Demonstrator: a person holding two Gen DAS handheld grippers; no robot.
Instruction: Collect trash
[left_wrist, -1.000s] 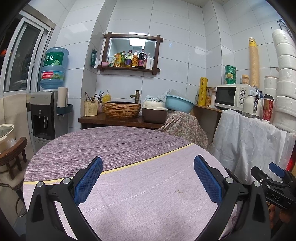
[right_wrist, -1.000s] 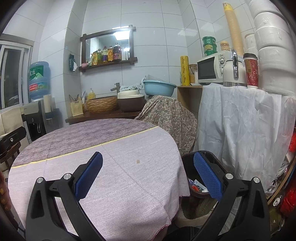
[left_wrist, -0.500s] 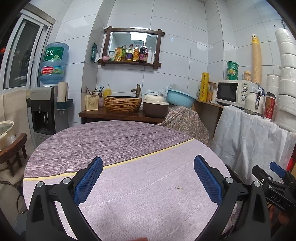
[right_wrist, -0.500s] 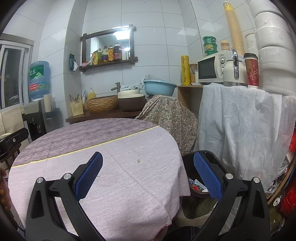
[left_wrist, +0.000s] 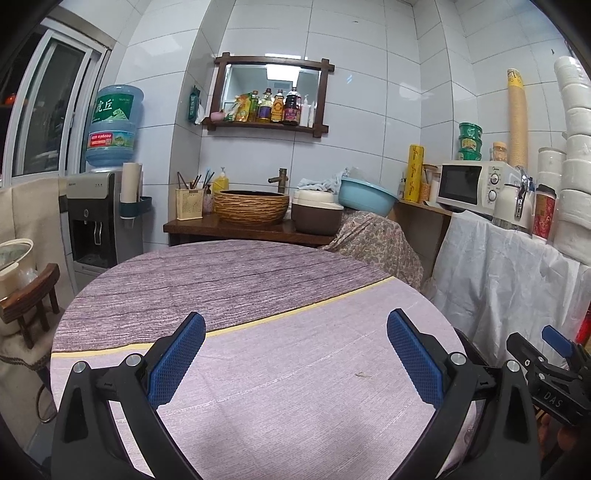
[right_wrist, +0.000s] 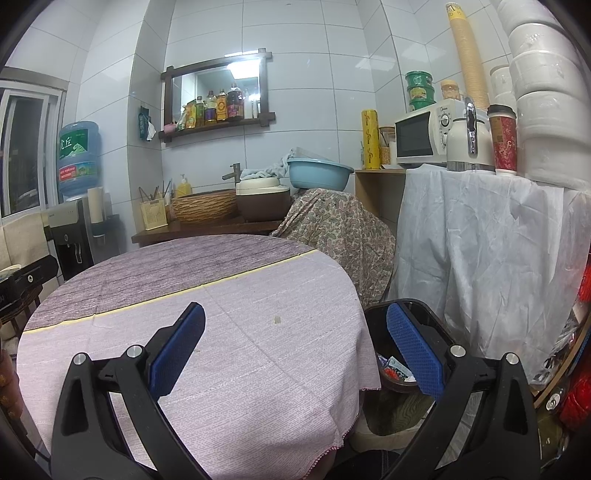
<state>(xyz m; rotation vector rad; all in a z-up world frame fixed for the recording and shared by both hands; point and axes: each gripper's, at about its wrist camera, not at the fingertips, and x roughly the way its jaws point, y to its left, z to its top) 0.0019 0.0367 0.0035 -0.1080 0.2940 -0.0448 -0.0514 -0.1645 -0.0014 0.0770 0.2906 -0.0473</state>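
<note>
Grippers, left (left_wrist: 295, 363) and right (right_wrist: 295, 360), hover with jaws wide and empty over a tabletop (right_wrist: 240, 362) bearing only a crumb (right_wrist: 276, 319), wrappers (right_wrist: 396, 369) lying in the bin (right_wrist: 373, 314) set just beside its edge, apparently for easy drops.

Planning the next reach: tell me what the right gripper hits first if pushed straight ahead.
Probably nothing nearby: the open right gripper points over the tablecloth, toward the patterned cloth heap beyond, though depth is uncertain.

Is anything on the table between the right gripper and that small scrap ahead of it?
Nothing visible. The right gripper is open and empty, and only bare tablecloth lies between it and the scrap. The bin stands off the table's right edge.
</note>
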